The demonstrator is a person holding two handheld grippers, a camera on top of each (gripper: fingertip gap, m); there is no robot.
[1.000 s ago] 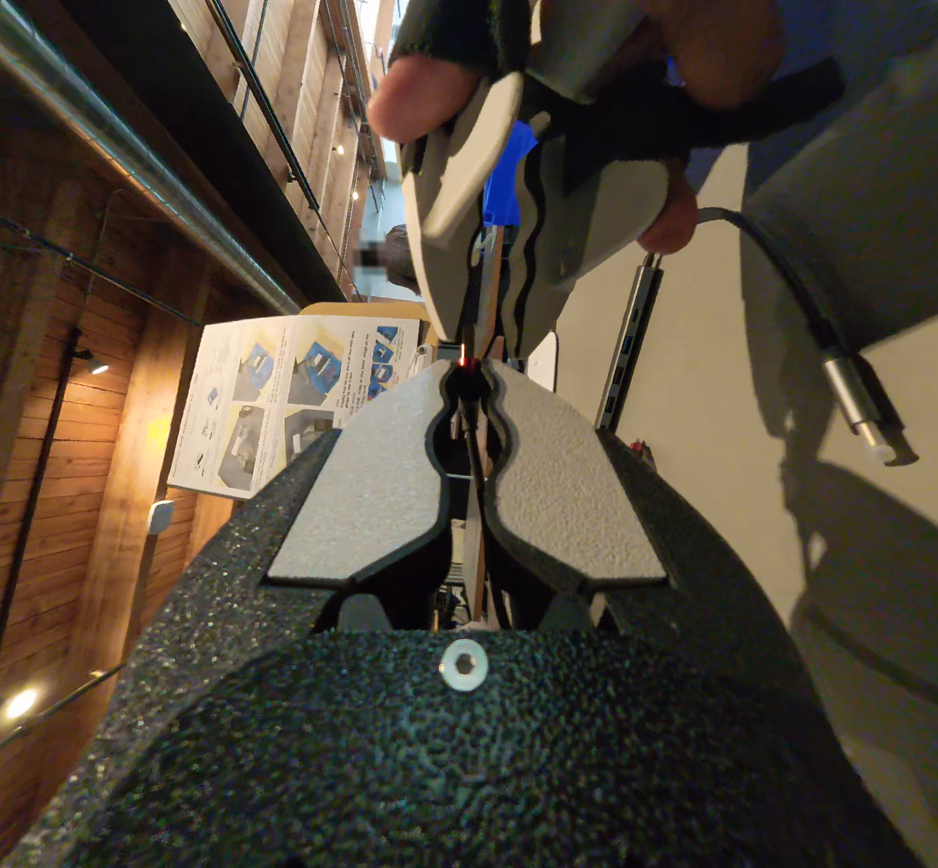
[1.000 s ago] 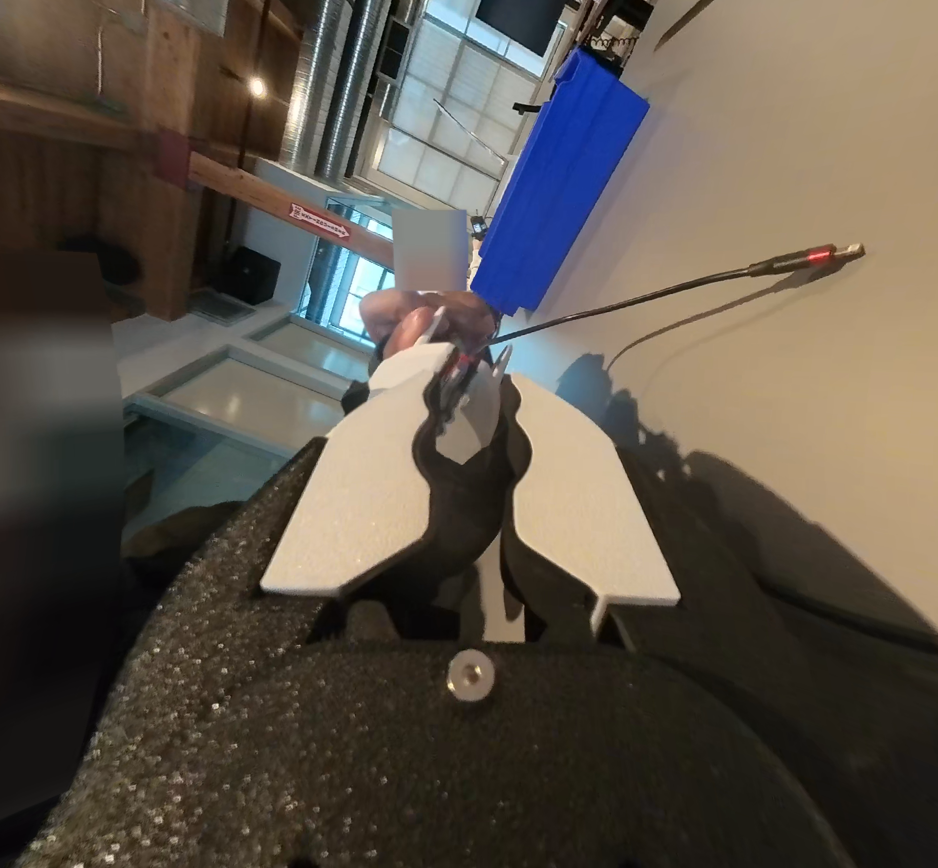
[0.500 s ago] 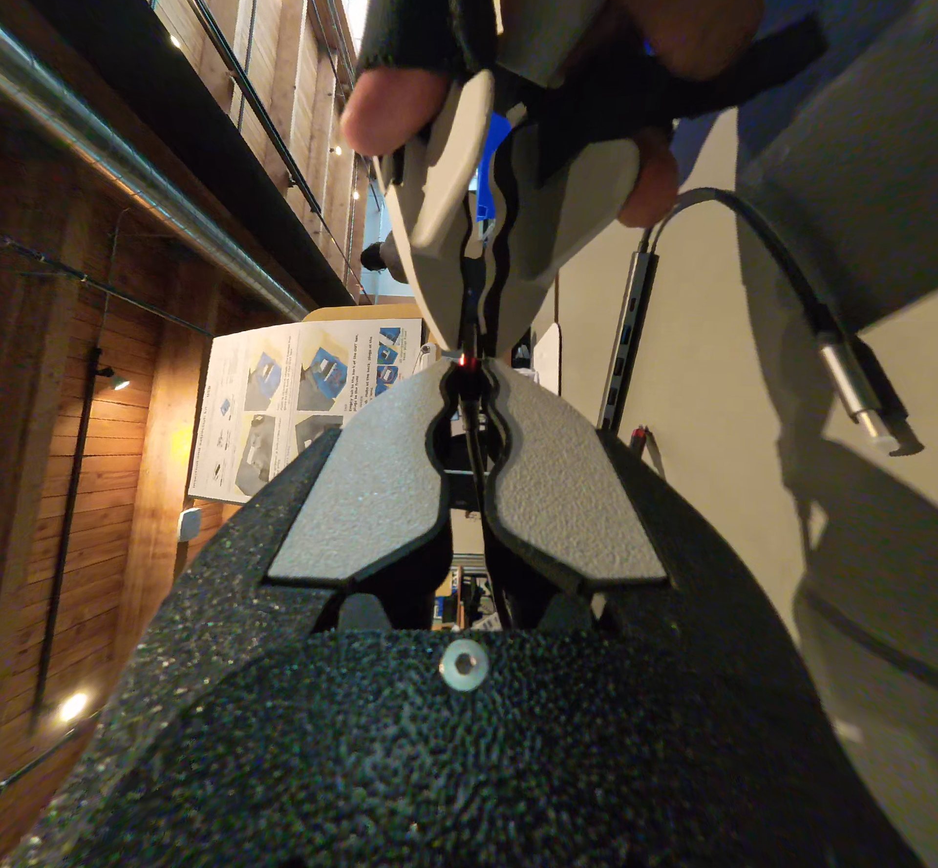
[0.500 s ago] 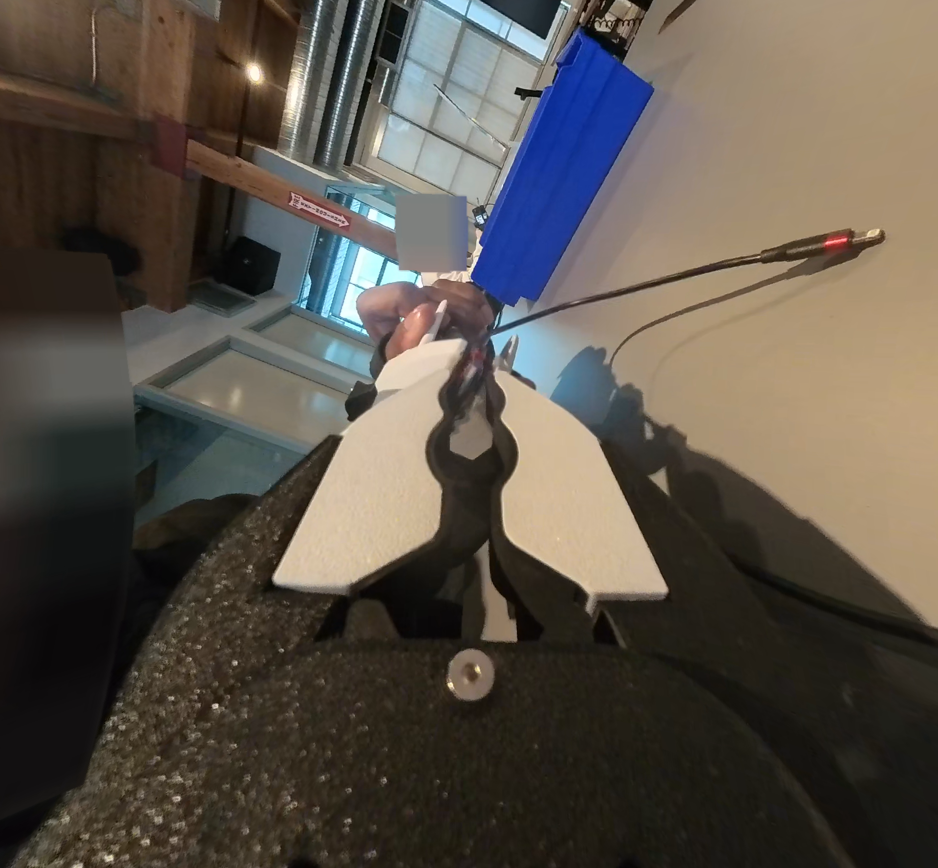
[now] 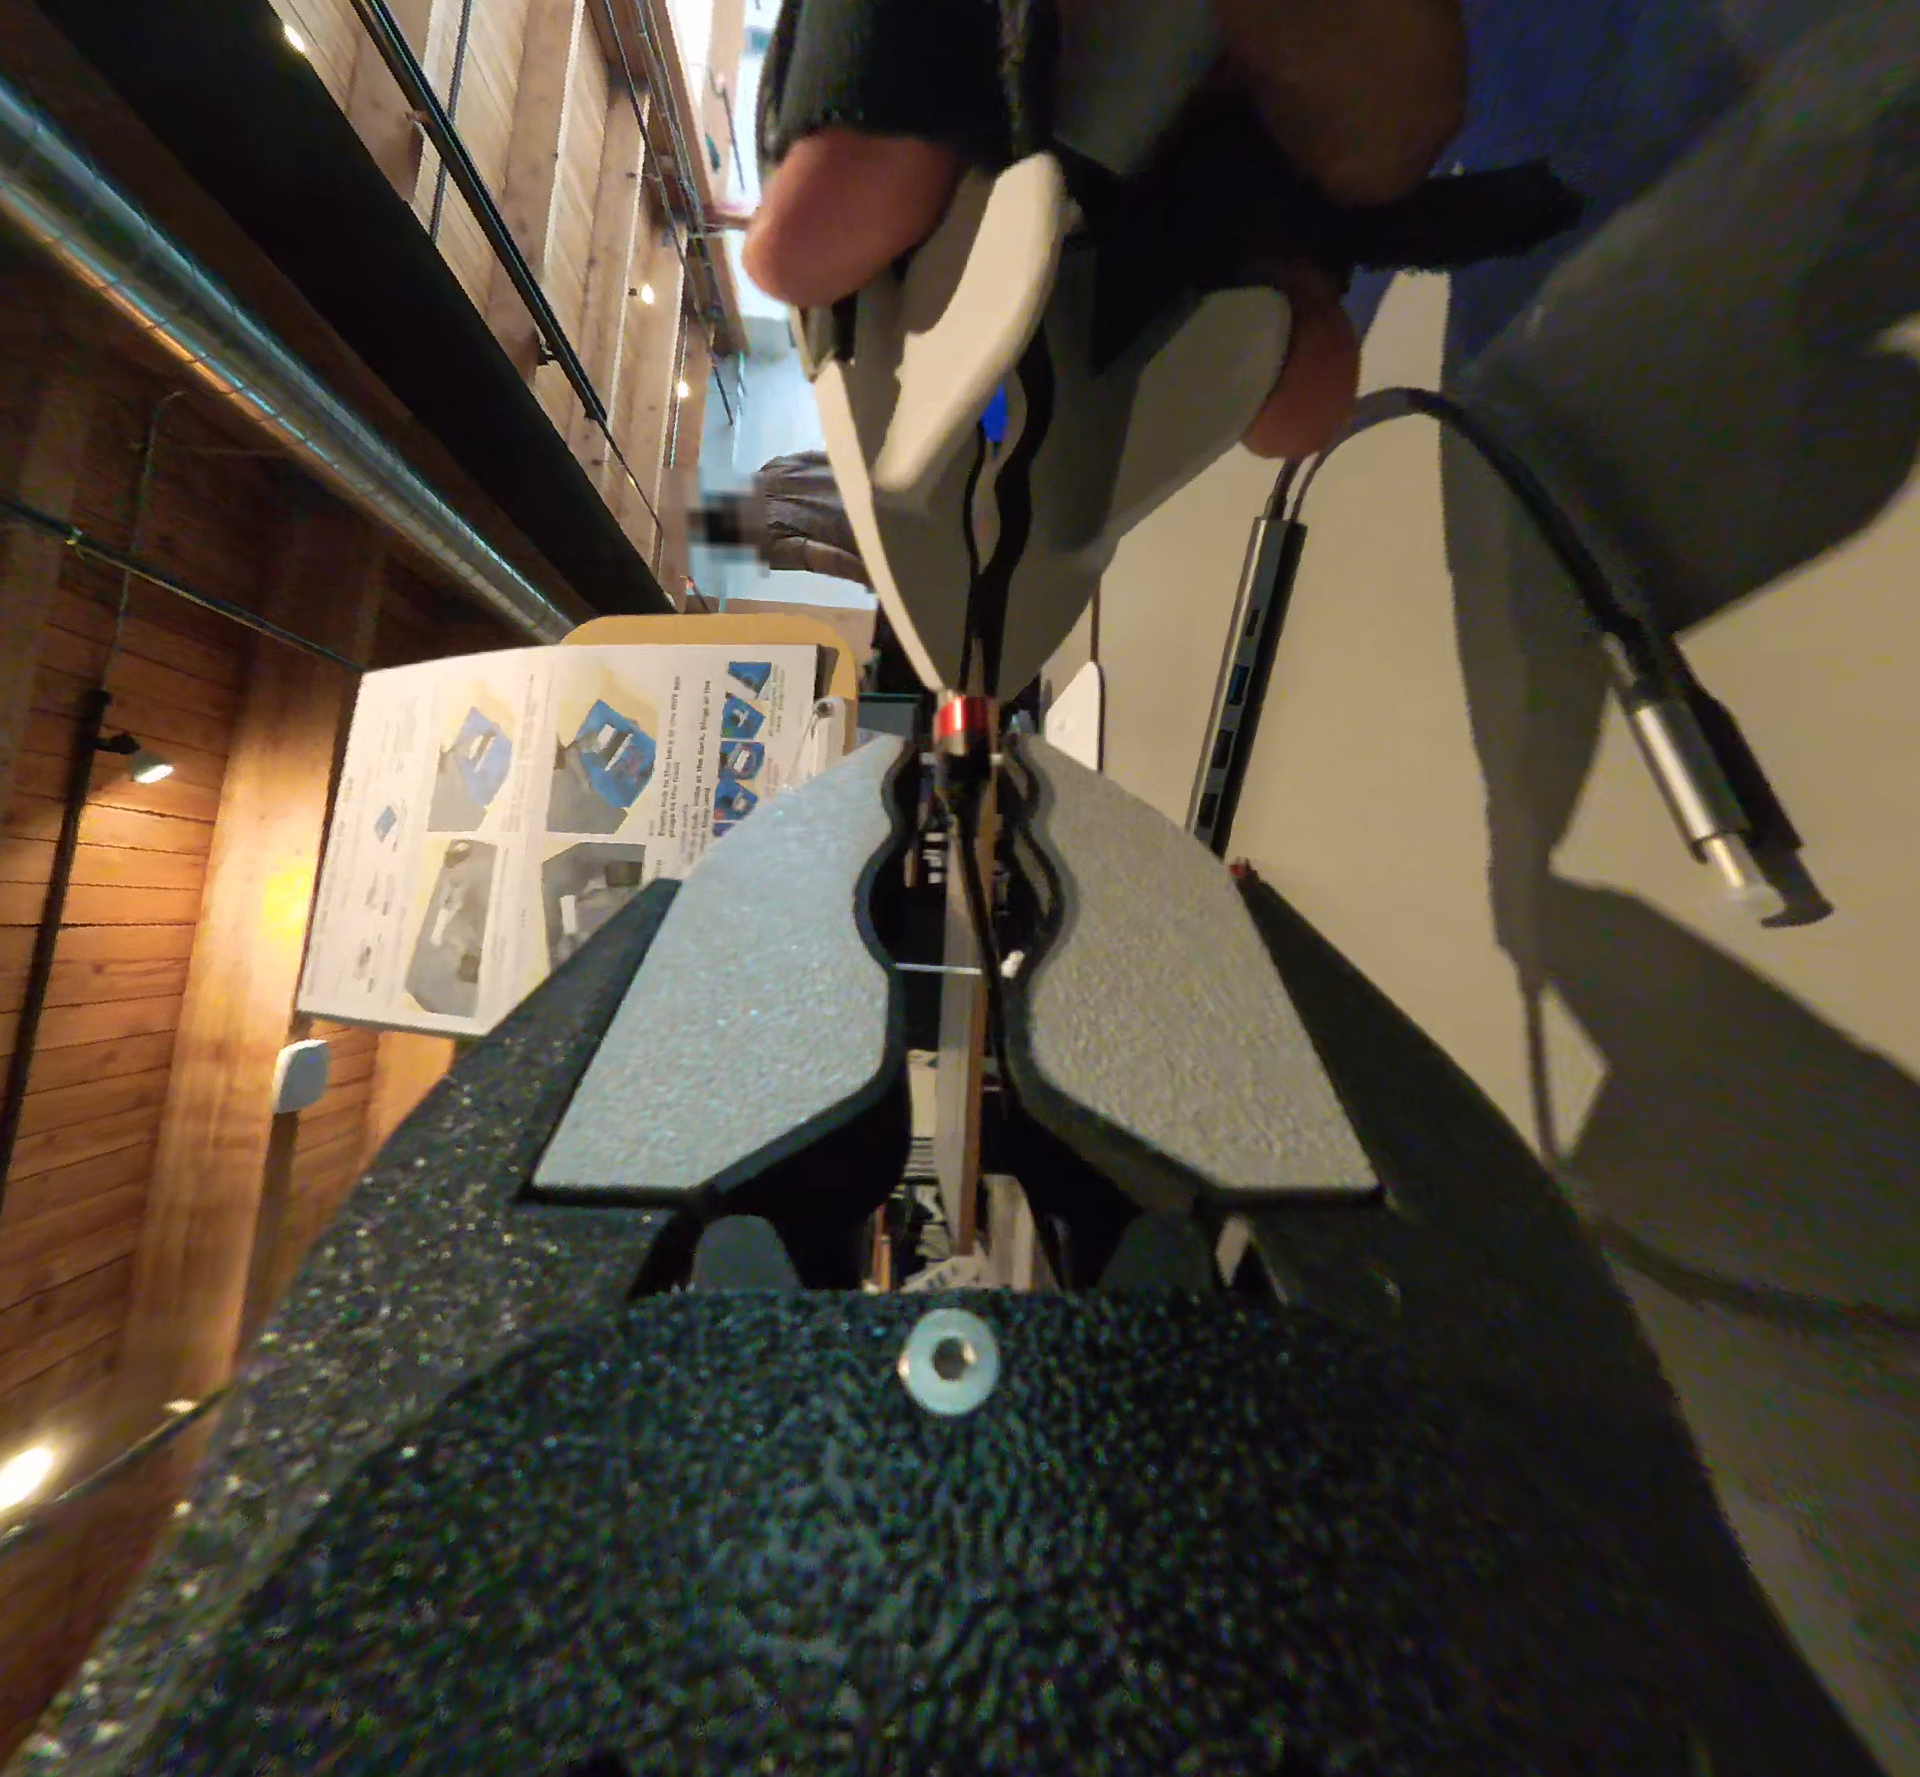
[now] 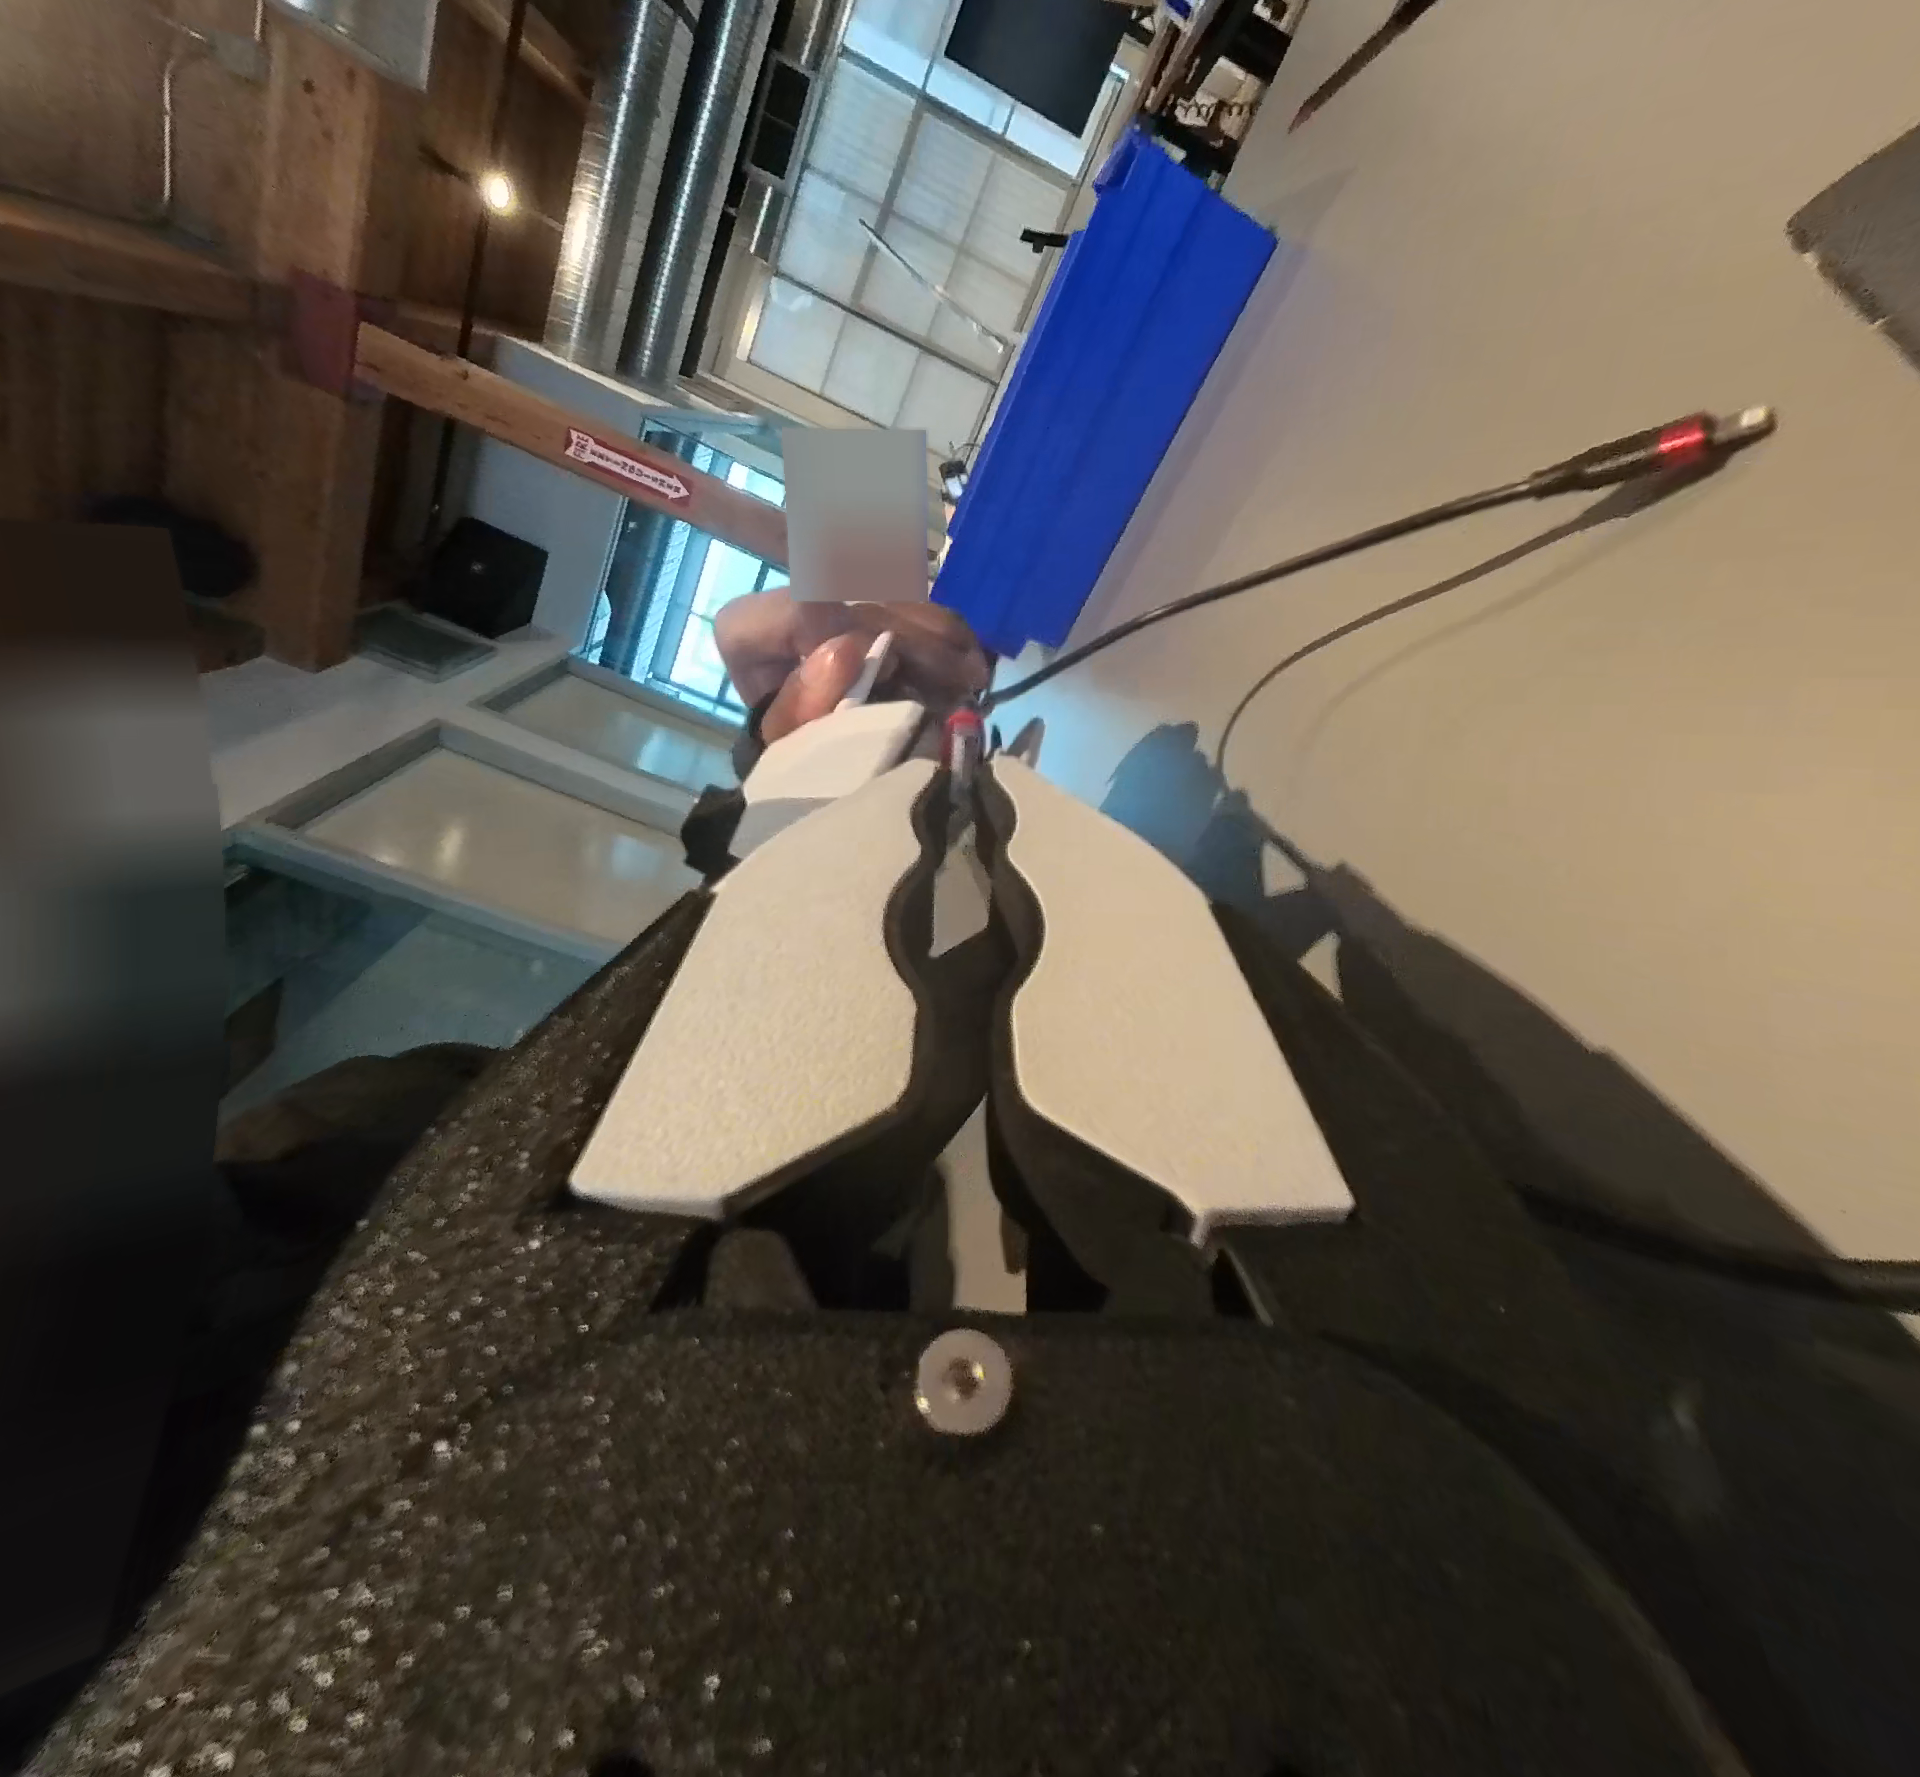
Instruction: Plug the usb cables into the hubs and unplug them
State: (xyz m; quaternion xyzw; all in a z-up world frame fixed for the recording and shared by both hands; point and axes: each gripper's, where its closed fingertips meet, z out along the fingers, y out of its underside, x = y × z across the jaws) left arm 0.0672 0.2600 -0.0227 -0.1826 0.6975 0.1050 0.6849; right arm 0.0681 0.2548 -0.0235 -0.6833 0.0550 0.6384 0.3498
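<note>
Presently listed, item by item: left gripper [image 5: 961,756], grey pads on a black body, jaws drawn nearly together and clamped on a thin black cable with a red-banded plug [image 5: 962,721] at the fingertips. Right gripper [image 6: 961,763], pale pads, jaws likewise narrowed onto the same red-banded plug [image 6: 964,721]; in the left wrist view this gripper [image 5: 977,667] comes in from above, tip to tip with the left one, a person's hand [image 5: 1091,65] with a black strap wrapped about it. Whether each pair of pads truly presses the plug or only brackets it cannot be told for certain, though the gaps are very slim. Slim grey USB hub [image 5: 1242,678], lying on the pale table [image 5: 1403,896], just beyond the right gripper's tip, ports facing the camera. Hub lead, black, ending in a silver plug [image 5: 1704,823], loose above the table, well apart from the hub. Second red-banded plug [image 6: 1688,449] on a thin black cable, raised off the table in the right wrist view. Blue bin [image 6: 1101,418] farther back on the table. Printed instruction sheet [image 5: 561,834], propped at the left.
</note>
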